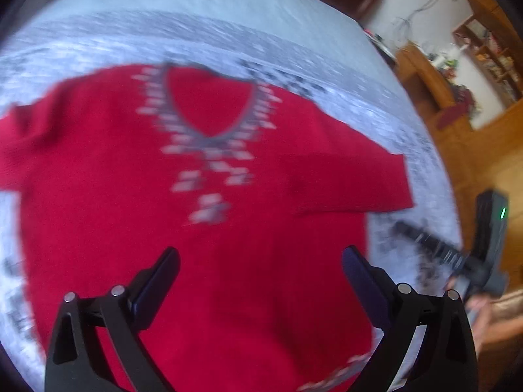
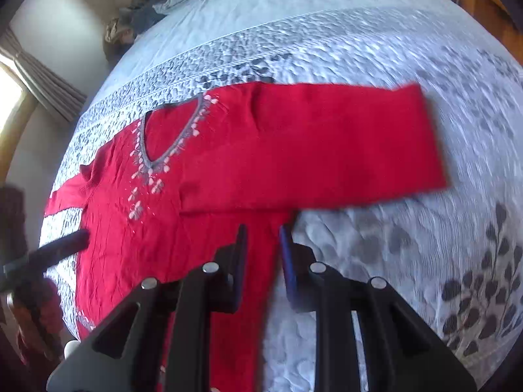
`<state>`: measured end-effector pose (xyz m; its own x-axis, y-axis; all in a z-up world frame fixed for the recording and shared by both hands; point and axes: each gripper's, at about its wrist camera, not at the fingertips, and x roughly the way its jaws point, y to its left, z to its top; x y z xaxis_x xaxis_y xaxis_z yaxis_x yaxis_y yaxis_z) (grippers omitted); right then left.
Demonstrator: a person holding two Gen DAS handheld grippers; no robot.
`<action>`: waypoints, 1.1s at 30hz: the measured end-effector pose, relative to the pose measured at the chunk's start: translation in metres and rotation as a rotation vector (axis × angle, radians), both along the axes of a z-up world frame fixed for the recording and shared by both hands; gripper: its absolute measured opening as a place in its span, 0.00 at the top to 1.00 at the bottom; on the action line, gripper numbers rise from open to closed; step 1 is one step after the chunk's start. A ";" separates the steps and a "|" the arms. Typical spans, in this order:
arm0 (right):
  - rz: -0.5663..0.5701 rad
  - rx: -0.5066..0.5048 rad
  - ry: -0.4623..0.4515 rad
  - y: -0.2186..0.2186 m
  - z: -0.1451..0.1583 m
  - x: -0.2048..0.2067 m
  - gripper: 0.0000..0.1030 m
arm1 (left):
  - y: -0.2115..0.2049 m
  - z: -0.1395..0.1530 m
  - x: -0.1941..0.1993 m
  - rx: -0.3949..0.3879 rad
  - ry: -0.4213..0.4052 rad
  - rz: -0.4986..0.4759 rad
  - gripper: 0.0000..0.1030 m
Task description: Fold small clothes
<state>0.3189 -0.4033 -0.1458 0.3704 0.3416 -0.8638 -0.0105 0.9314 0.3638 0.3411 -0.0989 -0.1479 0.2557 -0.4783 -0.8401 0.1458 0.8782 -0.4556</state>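
Cloth, matt plastic and polished wood

The red top (image 2: 228, 170) is matt, finely creased cloth with pale stitched trim; the bedspread (image 2: 359, 49) is puckered, textured fabric; the right gripper (image 2: 261, 238) is matt black plastic with metal pins; the furniture (image 1: 425, 75) is glossy wood.

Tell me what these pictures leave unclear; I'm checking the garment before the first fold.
- Red top: hem cut off by the lower edge, both views.
- Neckline pattern: motion-blurred, left wrist view.
- Far sleeve: partly hidden behind the left hand-held gripper, right wrist view.
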 end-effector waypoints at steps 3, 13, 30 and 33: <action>-0.053 0.049 -0.026 -0.023 -0.016 -0.015 0.80 | -0.043 -0.024 0.038 -0.041 0.083 -0.039 0.07; -0.056 0.099 -0.078 -0.045 -0.014 -0.019 0.80 | -0.086 -0.073 0.088 -0.023 0.188 0.037 0.58; -0.094 0.068 -0.106 -0.052 -0.017 -0.021 0.80 | 0.044 0.046 0.098 0.143 -0.181 0.251 0.96; -0.079 0.056 -0.101 -0.045 -0.020 -0.019 0.80 | 0.093 0.034 0.102 0.228 -0.163 0.325 0.96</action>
<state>0.2994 -0.4488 -0.1654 0.4817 0.3549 -0.8012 0.0226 0.9090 0.4163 0.4434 -0.0061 -0.1136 0.5010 -0.1573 -0.8510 -0.1012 0.9659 -0.2381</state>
